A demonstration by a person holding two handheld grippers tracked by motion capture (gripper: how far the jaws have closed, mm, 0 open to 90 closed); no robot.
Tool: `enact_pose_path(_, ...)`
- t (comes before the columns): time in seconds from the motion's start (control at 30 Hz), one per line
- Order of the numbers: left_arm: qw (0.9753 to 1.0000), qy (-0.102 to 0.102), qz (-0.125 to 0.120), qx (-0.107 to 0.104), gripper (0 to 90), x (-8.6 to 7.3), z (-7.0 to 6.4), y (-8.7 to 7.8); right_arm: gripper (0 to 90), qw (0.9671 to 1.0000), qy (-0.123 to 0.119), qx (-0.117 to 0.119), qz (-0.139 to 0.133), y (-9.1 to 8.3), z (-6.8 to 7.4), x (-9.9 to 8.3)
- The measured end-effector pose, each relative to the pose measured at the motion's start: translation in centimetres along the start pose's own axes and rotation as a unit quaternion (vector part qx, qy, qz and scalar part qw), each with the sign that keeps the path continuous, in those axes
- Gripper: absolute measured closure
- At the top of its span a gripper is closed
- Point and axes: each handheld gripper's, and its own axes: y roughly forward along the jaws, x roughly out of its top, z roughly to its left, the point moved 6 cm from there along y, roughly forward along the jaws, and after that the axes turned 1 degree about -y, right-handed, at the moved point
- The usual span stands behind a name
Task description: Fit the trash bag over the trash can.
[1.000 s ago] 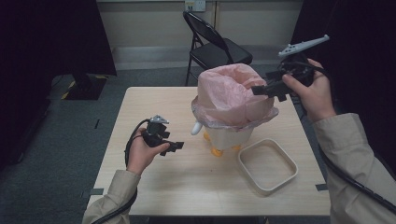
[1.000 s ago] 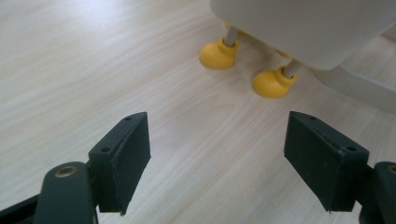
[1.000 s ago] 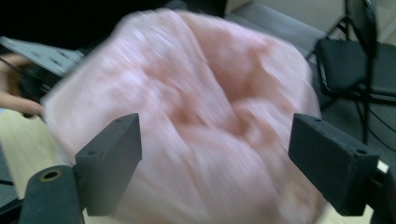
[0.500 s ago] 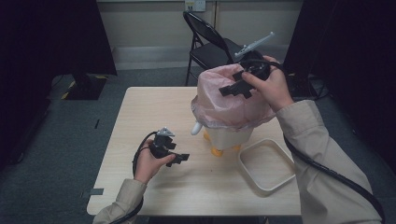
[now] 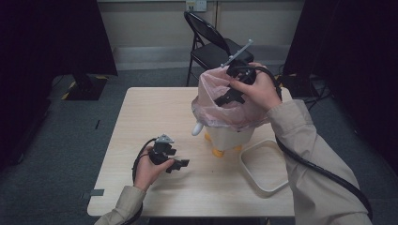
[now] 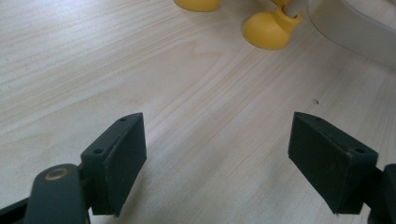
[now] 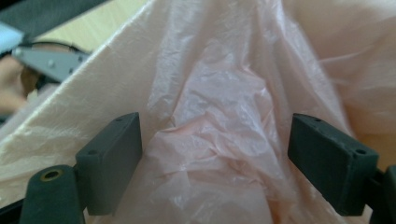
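Right gripper [image 5: 224, 97] has moved over the pink bag [image 5: 220, 110], jaws spread, empty. Bag lines the bin [image 5: 230, 138] mid-tabletop [image 5: 141, 117]. Left gripper [image 5: 176, 164] gapes near front edge; white tray [image 5: 263, 166] at right.

Dim room, perhaps overhead-lit; close-ups soft.

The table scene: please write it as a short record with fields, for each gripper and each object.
left gripper: open, low over the table, holding nothing
right gripper: open, at the pink bag, jaws apart with plastic between them, not clamped
bin: white, yellow feet, lined with the pink bag
tray: white, empty, right of the bin
chair: black, behind the table
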Motion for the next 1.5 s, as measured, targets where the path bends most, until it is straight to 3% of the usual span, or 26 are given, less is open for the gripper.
enact_pose_path(0.07,1.0000,-0.001,-0.002,-0.002,18.8,-0.2,0.0,0.0,16.9,0.9999,-0.001,-0.003,0.011,0.3,0.3,-0.1)
enact_pose_path(0.27,0.9999,-0.008,-0.011,-0.005,18.8,-0.7,-0.2,0.2,19.6,0.9999,0.011,-0.008,0.001,0.2,0.6,-0.5)
enact_pose_path(0.37,0.9999,-0.007,-0.011,-0.002,18.8,-1.0,-0.2,0.3,20.5,0.9991,0.012,-0.012,-0.040,-0.4,0.5,-0.2)
enact_pose_path(0.43,1.0000,-0.002,-0.008,-0.002,18.8,-1.2,-0.3,0.2,20.5,0.9972,0.023,-0.027,-0.065,-1.8,0.2,0.0)
enact_pose_path(0.47,1.0000,-0.002,-0.008,-0.002,18.8,-1.2,-0.3,0.2,20.5,0.9972,0.023,-0.027,-0.065,-1.8,0.2,0.0)
enact_pose_path(0.53,0.9999,-0.004,-0.011,0.001,18.8,-1.3,-0.2,0.0,20.6,0.9936,0.044,-0.042,-0.095,-3.7,-0.5,0.0)
enact_pose_path(0.57,0.9999,-0.004,-0.011,0.001,18.8,-1.3,-0.2,0.0,20.6,0.9931,0.046,-0.047,-0.097,-4.0,-0.7,-0.1)
enact_pose_path(0.67,0.9999,-0.005,-0.012,0.002,18.8,-1.6,-0.3,-0.1,22.0,0.9925,0.055,-0.070,-0.084,-4.5,-1.9,-0.9)
enact_pose_path(0.77,0.9999,-0.003,-0.010,0.002,18.9,-1.7,-0.3,-0.1,24.0,0.9933,0.061,-0.069,-0.069,-3.9,-2.3,-1.5)
enact_pose_path(0.8,0.9999,-0.003,-0.011,0.001,18.9,-1.7,-0.3,-0.2,25.6,0.9954,0.054,-0.068,-0.040,-3.1,-2.3,-2.1)
enact_pose_path(0.83,0.9999,-0.003,-0.011,0.001,18.9,-1.7,-0.3,-0.2,25.7,0.9964,0.053,-0.060,-0.029,-2.9,-2.1,-2.3)
enact_pose_path(0.87,0.9999,-0.002,-0.011,0.001,18.9,-1.8,-0.3,-0.3,27.1,0.9964,0.047,-0.058,-0.041,-2.7,-1.9,-2.3)
enact_pose_path(0.97,0.9999,-0.003,-0.011,0.002,18.9,-1.8,-0.2,-0.3,25.4,0.9971,0.043,-0.060,-0.019,-1.9,-1.8,-2.6)
enact_pose_path(1.03,0.9999,-0.001,-0.013,0.005,18.9,-1.8,-0.2,-0.4,25.5,0.9970,0.057,-0.046,0.024,-0.6,-1.8,-3.1)
enact_pose_path(1.07,0.9999,-0.001,-0.013,0.005,19.0,-1.8,-0.2,-0.4,25.5,0.9970,0.057,-0.046,0.024,-0.6,-1.8,-3.1)
enact_pose_path(1.1,0.9999,0.000,-0.013,0.005,19.0,-1.8,-0.3,-0.4,25.2,0.9968,0.051,-0.060,0.012,-0.6,-1.9,-2.8)
enact_pose_path(1.13,0.9999,-0.001,-0.013,0.003,18.9,-1.8,-0.3,-0.5,24.5,0.9963,0.058,-0.060,-0.022,-0.9,-1.9,-2.3)
enact_pose_path(1.37,0.9999,0.003,-0.011,0.010,18.9,-2.2,-0.2,-0.2,20.7,0.9950,0.055,-0.051,-0.066,-3.5,-1.7,-2.6)
enact_pose_path(1.43,0.9996,0.021,-0.005,0.017,18.8,-2.6,0.0,0.0,19.9,0.9941,0.048,-0.054,-0.081,-5.2,-1.6,-3.3)
enact_pose_path(1.5,0.9994,0.025,-0.010,0.020,18.0,-2.6,0.0,0.1,19.5,0.9929,0.050,-0.058,-0.092,-6.5,-1.8,-4.0)
